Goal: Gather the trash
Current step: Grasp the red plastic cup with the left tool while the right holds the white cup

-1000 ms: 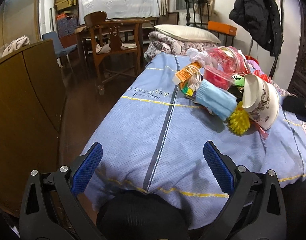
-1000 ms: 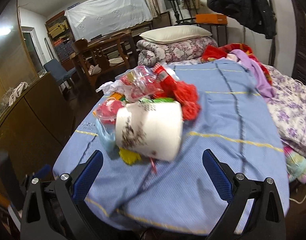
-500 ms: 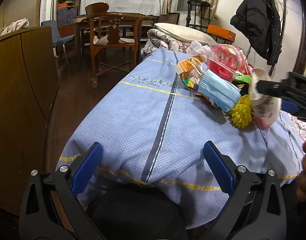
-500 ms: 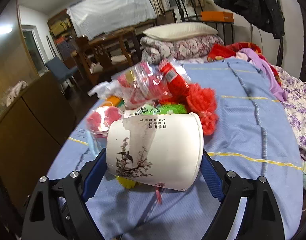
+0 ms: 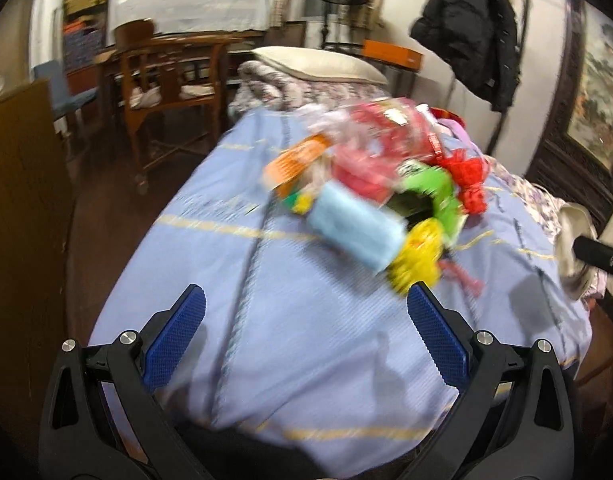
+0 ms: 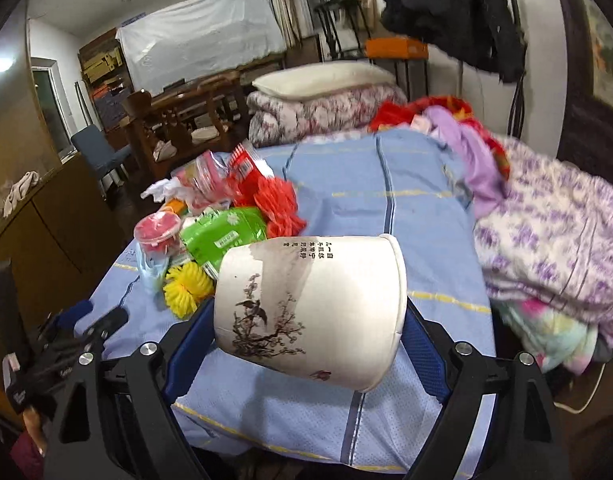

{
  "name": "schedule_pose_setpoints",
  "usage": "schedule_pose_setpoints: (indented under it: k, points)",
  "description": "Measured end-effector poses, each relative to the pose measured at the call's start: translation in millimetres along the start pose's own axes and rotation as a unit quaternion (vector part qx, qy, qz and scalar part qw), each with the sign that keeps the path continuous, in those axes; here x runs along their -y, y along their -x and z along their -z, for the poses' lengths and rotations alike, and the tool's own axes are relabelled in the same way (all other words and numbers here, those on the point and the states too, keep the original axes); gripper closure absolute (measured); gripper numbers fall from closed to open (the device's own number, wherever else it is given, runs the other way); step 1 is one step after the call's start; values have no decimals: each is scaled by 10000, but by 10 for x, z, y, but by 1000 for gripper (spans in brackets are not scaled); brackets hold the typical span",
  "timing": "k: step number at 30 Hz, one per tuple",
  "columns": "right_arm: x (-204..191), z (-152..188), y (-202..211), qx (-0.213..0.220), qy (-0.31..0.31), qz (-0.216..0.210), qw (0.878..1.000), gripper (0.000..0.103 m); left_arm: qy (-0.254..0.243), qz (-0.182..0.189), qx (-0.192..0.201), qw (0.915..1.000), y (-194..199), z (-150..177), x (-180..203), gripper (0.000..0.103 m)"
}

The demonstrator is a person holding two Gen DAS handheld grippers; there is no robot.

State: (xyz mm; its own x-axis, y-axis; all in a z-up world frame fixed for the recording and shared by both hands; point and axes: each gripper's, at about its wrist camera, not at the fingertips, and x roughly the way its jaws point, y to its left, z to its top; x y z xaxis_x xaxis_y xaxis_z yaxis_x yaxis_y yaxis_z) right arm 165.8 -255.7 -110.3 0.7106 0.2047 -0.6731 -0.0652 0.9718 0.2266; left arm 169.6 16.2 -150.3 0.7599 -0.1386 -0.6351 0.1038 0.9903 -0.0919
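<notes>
A heap of trash lies on the blue bed cover (image 5: 306,360): a light blue face mask (image 5: 358,232), a yellow scrubber (image 5: 418,256), a green packet (image 5: 434,196) and a red plastic bag (image 5: 386,136). My left gripper (image 5: 305,300) is open with nothing in it, just short of the heap. My right gripper (image 6: 306,320) is shut on a white paper cup (image 6: 306,300) with an ink painting, held on its side above the cover, right of the heap. The left wrist view shows that cup (image 5: 574,232) at its far right edge. The green packet (image 6: 226,236) and yellow scrubber (image 6: 186,288) lie left of the cup.
A wooden cabinet (image 5: 22,200) stands left of the bed, with a wooden chair (image 5: 170,72) behind it. A folded quilt and pillow (image 5: 318,68) sit at the bed's far end. Heaped clothes and bedding (image 6: 546,232) fill the right side. A black jacket (image 5: 470,28) hangs on the wall.
My right gripper closed on the white cup and carried it up and to the right, away from the heap. The left gripper swung toward the heap, still open.
</notes>
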Motion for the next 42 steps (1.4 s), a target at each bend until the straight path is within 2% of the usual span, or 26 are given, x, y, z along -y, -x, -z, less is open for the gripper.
schedule_pose_setpoints:
  k: [3, 5, 7, 9, 13, 15, 17, 24, 27, 29, 32, 35, 37, 39, 41, 42]
  points:
    - [59, -18, 33, 49, -83, -105, 9999, 17, -177, 154, -24, 9997, -144, -210, 129, 6]
    - [50, -25, 42, 102, -60, -80, 9999, 17, -214, 38, -126, 9997, -266, -293, 144, 6]
    - [58, -31, 54, 114, -68, -89, 9999, 17, -141, -139, -432, 9989, -418, -353, 73, 6]
    - [71, -34, 75, 137, -99, -97, 9998, 17, -79, -156, -489, 9987, -413, -297, -49, 6]
    - [90, -54, 108, 199, -140, -146, 9996, 17, -51, -615, -562, 9965, -277, -42, -368, 6]
    - [86, -42, 108, 203, -151, -191, 9995, 17, 96, -530, -690, 9962, -219, 47, -513, 6]
    - [69, -32, 89, 171, -164, -255, 9994, 17, 180, -379, -643, 9970, -134, 68, -576, 6]
    - [-6, -19, 109, 191, -57, -264, 9995, 17, -164, 116, -411, 9990, -2, 144, -201, 6]
    - [24, -15, 90, 187, -120, -309, 9993, 17, -160, -24, -548, 9984, -143, 228, -34, 7]
    - [40, 9, 44, 106, -185, -351, 9992, 17, -179, -255, -419, 9986, -207, 212, 103, 7]
    - [42, 12, 44, 80, -210, -378, 9990, 17, -355, -126, -372, 9986, -239, 199, 290, 7]
    - [37, -15, 124, 220, -138, -342, 9991, 17, -517, -363, -74, 9980, -121, 191, 321, 7]
    - [66, -36, 150, 270, -165, -362, 9988, 17, -426, -249, 35, 9988, -14, 160, 291, 7]
    - [95, -50, 160, 277, -226, -413, 9985, 17, -380, 102, 116, 9992, 103, 149, 294, 7]
    - [120, -70, 174, 288, -251, -440, 9983, 17, -590, 501, 73, 9970, 150, 156, 406, 7]
    - [120, -73, 174, 283, -241, -430, 9984, 17, -854, 676, -2, 9940, 128, 158, 545, 7]
